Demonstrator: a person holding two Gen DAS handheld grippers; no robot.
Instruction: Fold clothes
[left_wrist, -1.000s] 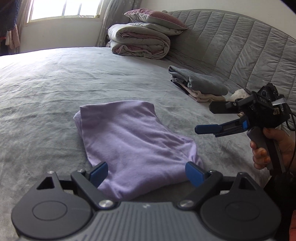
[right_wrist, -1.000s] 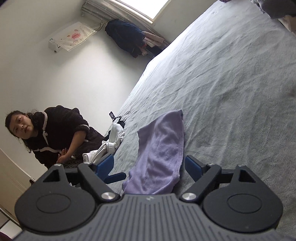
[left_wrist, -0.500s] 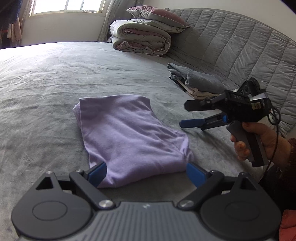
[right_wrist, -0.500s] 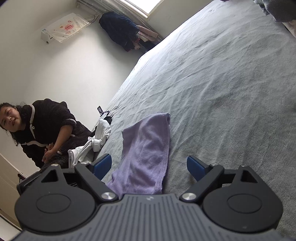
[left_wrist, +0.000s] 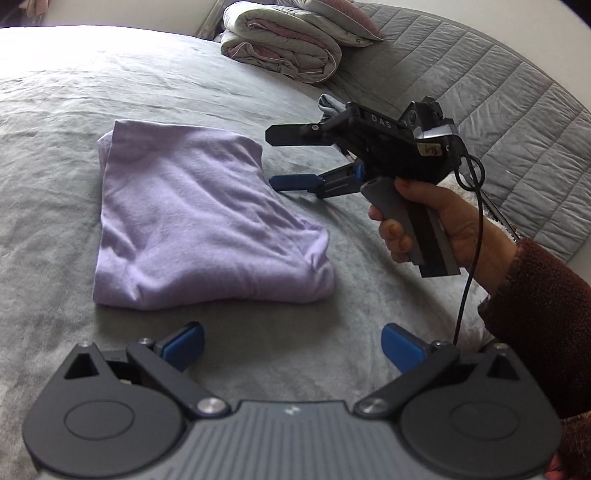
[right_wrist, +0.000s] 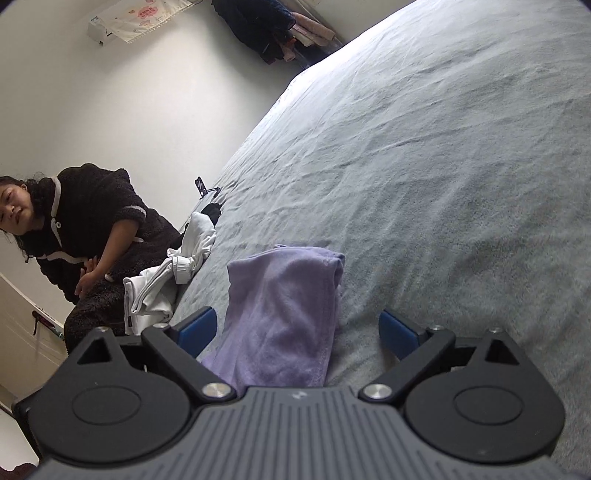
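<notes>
Lilac garment (left_wrist: 207, 225), folded into a rough rectangle, lies flat on the grey bedspread (left_wrist: 55, 110) at centre left of the left wrist view; in the right wrist view it appears as a narrow purple band at lower centre, running up from the gripper body.

Left gripper (left_wrist: 291, 341), bottom of the left wrist view: its jaws are opening, both blue pads stand wide apart over bare bedspread, nothing lies between them, and the garment's near edge is just beyond the tips.

Right gripper (left_wrist: 290, 158), centre right of the same view, held by a hand (left_wrist: 439, 221) emerging from a dark red fleecy sleeve (left_wrist: 546, 332): its jaws are opening, one finger above the other, released and empty, the tips just beside the garment's right edge; whether the lower blue finger touches the cloth cannot be told. In its own view the garment's end lies in line with the open gap, apart from both pads.

Upper centre of the left wrist view: a rolled quilt (left_wrist: 280, 48) against the quilted headboard (left_wrist: 498, 92).

Left side of the right wrist view: a seated person in dark clothing (right_wrist: 96, 229) and, beside them at the bed edge, a crumpled white garment (right_wrist: 173, 277).
</notes>
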